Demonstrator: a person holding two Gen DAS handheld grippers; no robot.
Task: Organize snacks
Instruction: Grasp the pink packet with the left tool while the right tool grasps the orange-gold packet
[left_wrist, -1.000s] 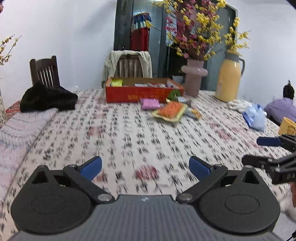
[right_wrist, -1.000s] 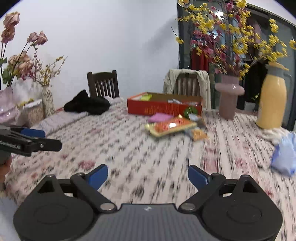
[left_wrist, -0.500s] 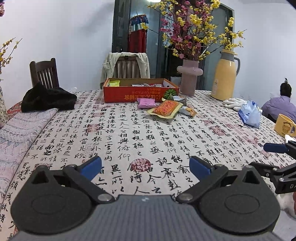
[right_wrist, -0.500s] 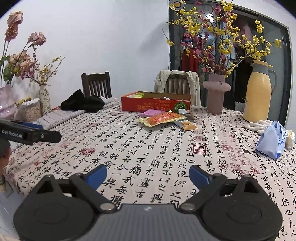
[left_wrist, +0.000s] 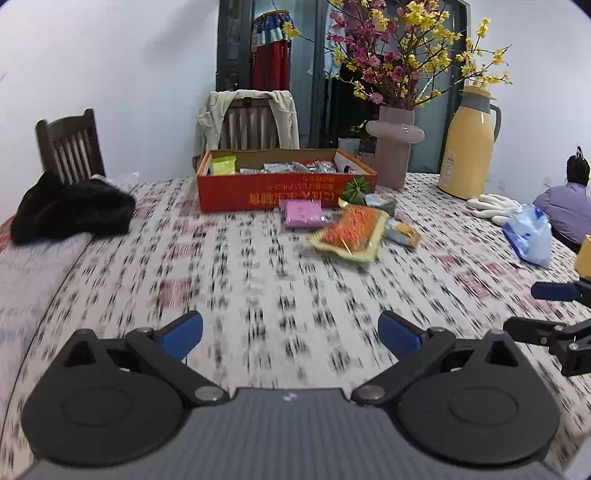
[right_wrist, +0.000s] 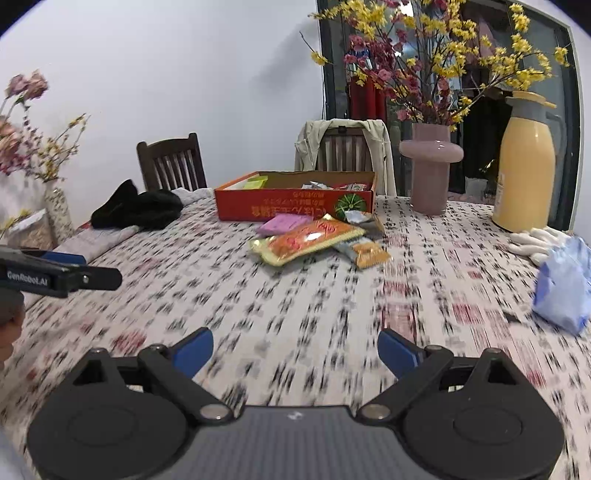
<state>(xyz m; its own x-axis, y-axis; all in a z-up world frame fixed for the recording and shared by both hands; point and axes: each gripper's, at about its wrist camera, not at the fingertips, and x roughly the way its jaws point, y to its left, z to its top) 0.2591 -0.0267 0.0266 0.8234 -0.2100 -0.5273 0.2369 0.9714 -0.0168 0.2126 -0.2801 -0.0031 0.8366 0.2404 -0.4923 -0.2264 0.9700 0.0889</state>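
— Orange wrapper dead ahead: the big snack packet (right_wrist: 308, 240) lies flat on the tabletop (right_wrist: 295, 314), just in front of the red box (right_wrist: 295, 206), with a pink packet (right_wrist: 284, 223) and two smaller packets (right_wrist: 369, 253) touching it.

— And your claws?

— Both spread wide, pinching nothing. My right claw (right_wrist: 295, 350) hovers over the patterned cloth, well short of the pile; my left claw (left_wrist: 291, 334) is level beside it, equally empty.

— So how do you play the pickup?

— I'd come in low with the right, one finger sliding under the packet's near edge, then close gently: that film looks slippery and crinkly. Lift clear of its neighbours, carry it over the box wall, and drop it among the snacks inside.
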